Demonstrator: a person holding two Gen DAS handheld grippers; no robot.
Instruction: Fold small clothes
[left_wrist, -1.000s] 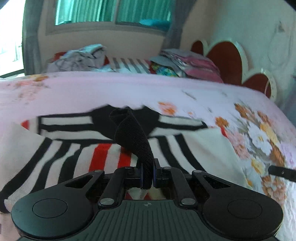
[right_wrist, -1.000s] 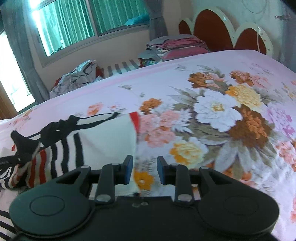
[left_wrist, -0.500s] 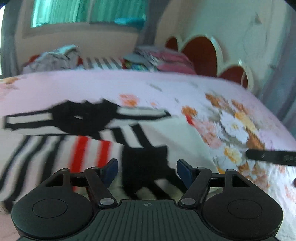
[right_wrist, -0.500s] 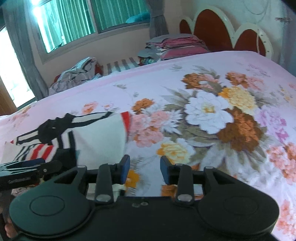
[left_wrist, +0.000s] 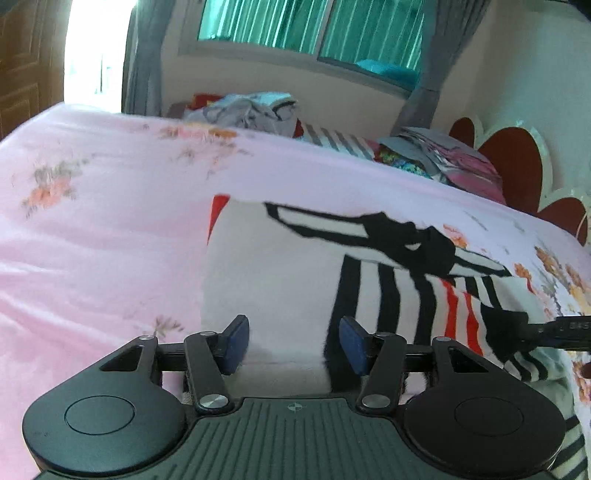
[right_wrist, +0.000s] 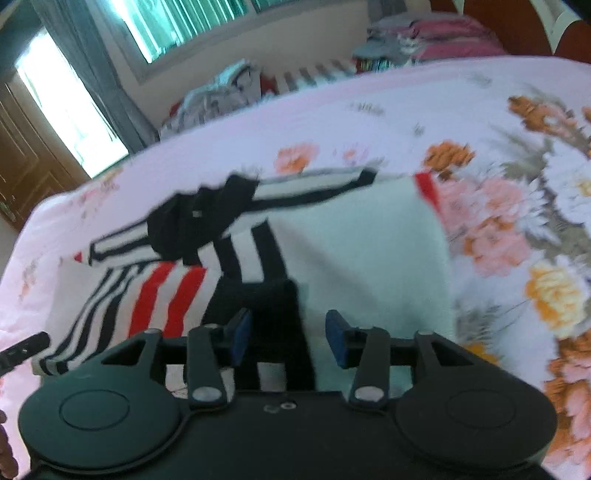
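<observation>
Grippers: two are showing, the left gripper (left_wrist: 293, 341) and the right gripper (right_wrist: 288, 338), both gaping.
Striped garment (left_wrist: 280, 266): one is lying on the bed.
Bed (left_wrist: 103, 229): one.
Clothes piles (left_wrist: 251, 110): two are sitting beyond it.
Windows (left_wrist: 310, 26): one.

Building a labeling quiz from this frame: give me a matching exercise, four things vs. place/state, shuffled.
Things:
1. left gripper
2. striped garment
3. folded clothes stack
4. headboard

Places/states:
A. dark red with scalloped pale trim, at the bed's end
B. jaws open, over the garment's white part
C. spread on the pink floral bedspread
D. piled beyond the bed, near the headboard

Pairs: 1-B, 2-C, 3-D, 4-A
</observation>
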